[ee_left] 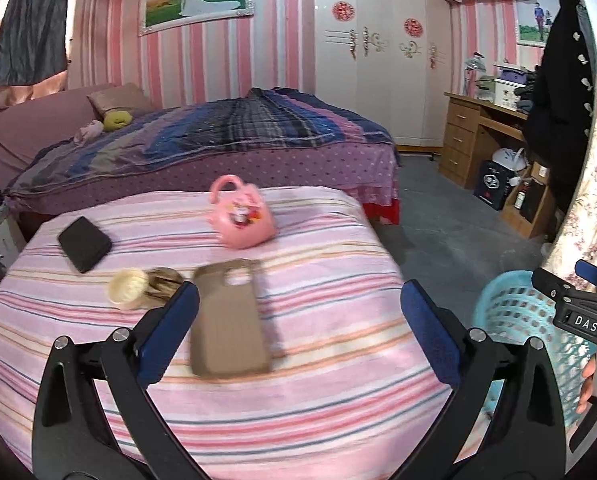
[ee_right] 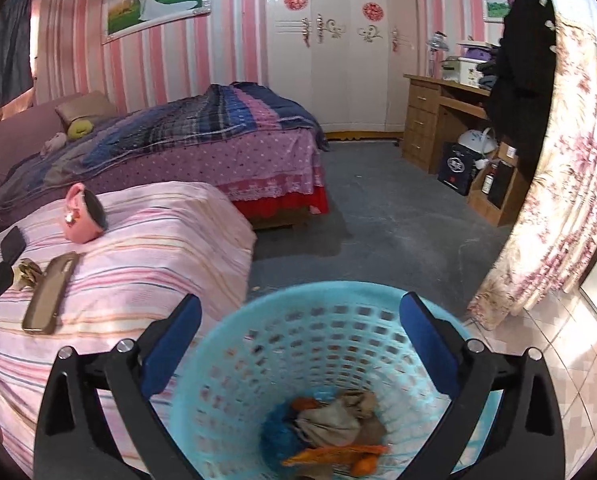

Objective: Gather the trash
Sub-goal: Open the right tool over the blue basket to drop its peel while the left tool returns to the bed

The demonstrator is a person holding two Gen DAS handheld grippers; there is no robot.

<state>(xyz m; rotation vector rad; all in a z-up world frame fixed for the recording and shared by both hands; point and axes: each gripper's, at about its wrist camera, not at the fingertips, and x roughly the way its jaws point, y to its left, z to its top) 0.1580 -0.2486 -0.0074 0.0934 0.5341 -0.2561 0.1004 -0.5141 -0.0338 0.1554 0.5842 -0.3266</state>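
Note:
My left gripper [ee_left: 298, 320] is open and empty, low over a table with a pink striped cloth [ee_left: 318, 392]. A brown phone case [ee_left: 228, 320] lies between its fingers. A crumpled gold wrapper with a pale round lid [ee_left: 142, 286] lies just left of the left finger. My right gripper [ee_right: 300, 336] is open and empty, above a light blue plastic basket [ee_right: 258, 360] on the floor. The basket holds crumpled trash [ee_right: 330, 428]: brown paper, orange and blue pieces. The basket also shows in the left wrist view [ee_left: 514, 316], right of the table.
A pink toy handbag [ee_left: 240, 214] and a black wallet [ee_left: 84, 244] lie on the table. A bed [ee_left: 218, 144] stands behind it. A wooden desk [ee_right: 446, 120] and a floral curtain [ee_right: 558, 180] are at the right. Grey floor [ee_right: 378, 220] lies between.

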